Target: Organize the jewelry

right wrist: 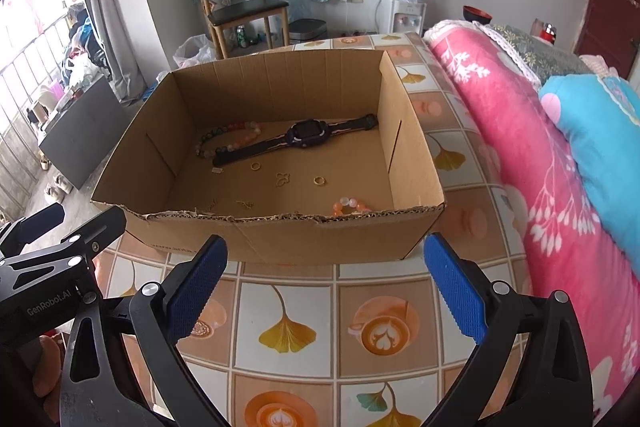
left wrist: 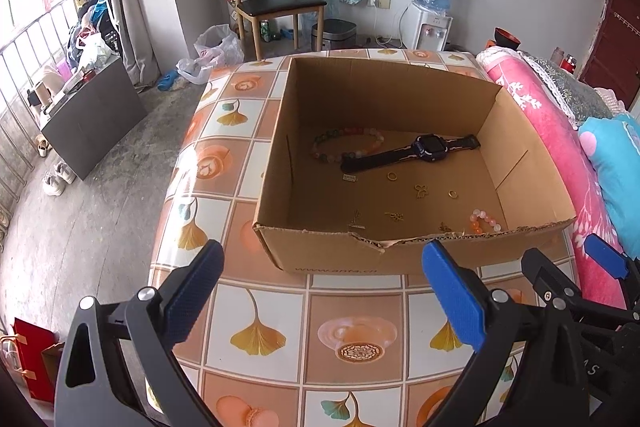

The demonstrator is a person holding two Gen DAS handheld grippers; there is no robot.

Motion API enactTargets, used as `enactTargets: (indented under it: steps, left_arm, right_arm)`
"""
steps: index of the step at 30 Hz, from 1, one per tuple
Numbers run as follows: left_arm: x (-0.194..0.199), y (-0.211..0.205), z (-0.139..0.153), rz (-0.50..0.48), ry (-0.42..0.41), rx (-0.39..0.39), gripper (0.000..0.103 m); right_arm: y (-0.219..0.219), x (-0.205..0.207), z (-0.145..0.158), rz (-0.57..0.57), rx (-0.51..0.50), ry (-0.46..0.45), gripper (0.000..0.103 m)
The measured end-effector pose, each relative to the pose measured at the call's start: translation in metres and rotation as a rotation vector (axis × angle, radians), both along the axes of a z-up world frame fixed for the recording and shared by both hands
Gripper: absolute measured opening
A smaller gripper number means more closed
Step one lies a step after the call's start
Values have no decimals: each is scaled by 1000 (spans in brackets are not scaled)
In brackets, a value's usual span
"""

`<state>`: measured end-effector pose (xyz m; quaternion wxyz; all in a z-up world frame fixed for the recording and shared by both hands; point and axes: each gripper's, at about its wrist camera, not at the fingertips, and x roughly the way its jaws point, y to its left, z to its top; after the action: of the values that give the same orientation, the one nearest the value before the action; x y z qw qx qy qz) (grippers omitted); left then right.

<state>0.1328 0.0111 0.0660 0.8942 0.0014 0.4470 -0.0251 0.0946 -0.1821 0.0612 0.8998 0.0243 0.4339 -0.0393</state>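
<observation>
On the tiled tabletop (left wrist: 280,307): one open cardboard box (left wrist: 320,255), torn near rim, bare tiles between it and both tools. Left gripper (left wrist: 322,291) and right gripper (right wrist: 326,283): fingers spread wide, nothing held. Box floor holds a dark watch (right wrist: 304,137), a large bead bracelet (left wrist: 348,143), a small orange bracelet (left wrist: 486,221) (partly behind the rim) and gold pieces too small to identify.

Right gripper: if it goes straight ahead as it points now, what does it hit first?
Most likely the near wall of the cardboard box. The right gripper is open, holds nothing and hangs over the tablecloth just short of that wall. Its height is unclear, so it might clear the torn rim.
</observation>
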Motion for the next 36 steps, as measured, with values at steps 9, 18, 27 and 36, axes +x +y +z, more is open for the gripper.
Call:
enactTargets:
  steps: [9, 18, 27, 36]
  left_arm:
    - [2, 4, -3, 9, 13, -9, 97]
    - [4, 5, -4, 10, 15, -11, 97]
    - [4, 5, -4, 9, 17, -10, 97]
    - [4, 5, -4, 10, 16, -10, 97]
  right_arm:
    - [-1, 0, -1, 1, 0, 5, 95]
    - [-1, 0, -3, -4, 3, 12, 95]
    - [-2, 1, -3, -1, 5, 13, 95]
    - [-2, 2, -3, 0, 5, 13, 95]
